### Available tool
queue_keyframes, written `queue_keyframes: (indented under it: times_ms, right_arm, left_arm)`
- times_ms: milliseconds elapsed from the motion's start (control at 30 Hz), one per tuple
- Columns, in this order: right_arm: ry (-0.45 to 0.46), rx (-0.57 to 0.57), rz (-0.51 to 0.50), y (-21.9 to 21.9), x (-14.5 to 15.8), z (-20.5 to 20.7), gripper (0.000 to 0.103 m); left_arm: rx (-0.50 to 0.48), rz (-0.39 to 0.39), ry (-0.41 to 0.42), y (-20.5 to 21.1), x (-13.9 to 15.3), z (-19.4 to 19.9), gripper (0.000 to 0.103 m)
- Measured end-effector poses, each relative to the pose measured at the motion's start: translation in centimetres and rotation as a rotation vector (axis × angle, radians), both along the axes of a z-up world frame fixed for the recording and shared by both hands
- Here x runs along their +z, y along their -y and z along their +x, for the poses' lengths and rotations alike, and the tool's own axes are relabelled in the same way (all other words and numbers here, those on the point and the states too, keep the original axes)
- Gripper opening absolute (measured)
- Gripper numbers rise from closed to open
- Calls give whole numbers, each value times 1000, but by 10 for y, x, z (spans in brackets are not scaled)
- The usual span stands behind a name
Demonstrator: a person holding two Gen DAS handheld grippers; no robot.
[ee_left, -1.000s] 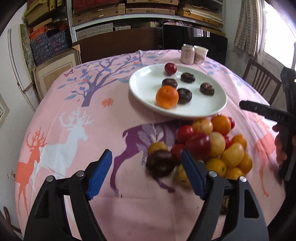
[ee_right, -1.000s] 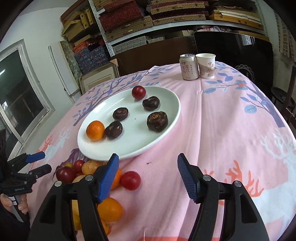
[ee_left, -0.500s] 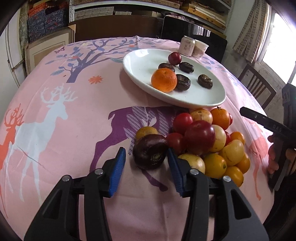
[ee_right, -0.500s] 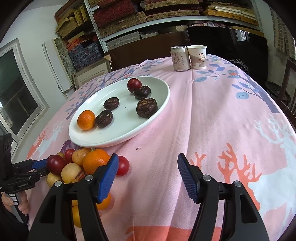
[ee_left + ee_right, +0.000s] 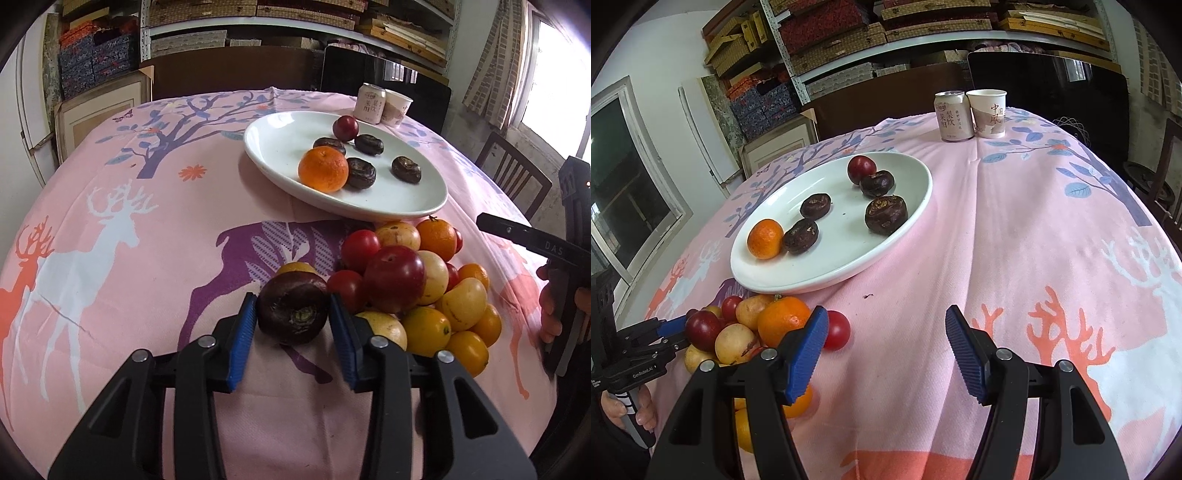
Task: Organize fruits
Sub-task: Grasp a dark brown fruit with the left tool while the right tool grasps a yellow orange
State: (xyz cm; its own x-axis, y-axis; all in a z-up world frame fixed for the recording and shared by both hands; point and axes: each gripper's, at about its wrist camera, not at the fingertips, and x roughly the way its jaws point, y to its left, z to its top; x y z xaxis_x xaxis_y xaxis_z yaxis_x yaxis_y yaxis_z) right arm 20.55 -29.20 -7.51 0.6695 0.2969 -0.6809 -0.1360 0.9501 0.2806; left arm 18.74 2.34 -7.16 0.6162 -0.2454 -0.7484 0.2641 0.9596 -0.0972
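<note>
Gripping a dark water chestnut (image 5: 293, 314) between its two blue pads, my left tool (image 5: 293, 325) has closed in until both pads touch the chestnut's sides. The chestnut sits low over the pink tablecloth (image 5: 147, 258), at the near left edge of the fruit pile (image 5: 417, 291), with its stem scar facing the camera. Whether it rests on the cloth or is just lifted off it, I cannot tell.

Just beside the chestnut on the right lie a big red plum (image 5: 394, 278), small red tomatoes and yellow and orange fruits, all heaped together and touching. A yellow fruit (image 5: 297, 266) peeks out right behind the chestnut.

My right tool (image 5: 884, 345) hangs wide open above bare cloth, holding nothing. Its left pad is close to a small red tomato (image 5: 837, 329) at the right edge of the pile, and an orange (image 5: 783, 319) sits just beyond that pad.

Past the pile, nearly touching it, stands a white plate (image 5: 280, 140) on the desk. On it lie a mandarin (image 5: 323, 169), four more dark chestnuts and one red plum (image 5: 345, 128) at the far side. One chestnut (image 5: 361, 172) touches the mandarin.

At the far edge of the desk a drink can (image 5: 951, 116) and a paper cup (image 5: 988, 112) stand upright, side by side. Behind the desk, shelves (image 5: 849, 33) carry stacked boxes.
</note>
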Motion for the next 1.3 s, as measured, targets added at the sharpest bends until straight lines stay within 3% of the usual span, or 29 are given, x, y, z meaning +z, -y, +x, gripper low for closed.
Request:
queue_keyframes:
  times_ms: [267, 433, 633, 833, 1067, 1200, 1300]
  right_arm:
    - [1, 72, 15, -10, 3, -16, 66]
    - [-41, 191, 45, -29, -2, -54, 66]
    - [-42, 257, -43, -61, -5, -84, 62]
    - [-29, 263, -95, -81, -6, -89, 59]
    - [-19, 276, -56, -82, -4, -86, 54]
    - [-20, 272, -37, -78, -5, -85, 41]
    - [-25, 275, -20, -75, -6, -83, 41]
  left_arm:
    - [113, -85, 35, -31, 9, 4, 39]
    - [92, -80, 40, -28, 10, 2, 39]
    - [72, -85, 40, -26, 10, 0, 39]
    - [67, -97, 48, -28, 12, -5, 39]
    - [55, -82, 44, -24, 12, -7, 39]
    - [56, -80, 42, -24, 11, -6, 39]
    - [57, -80, 36, -24, 10, -5, 39]
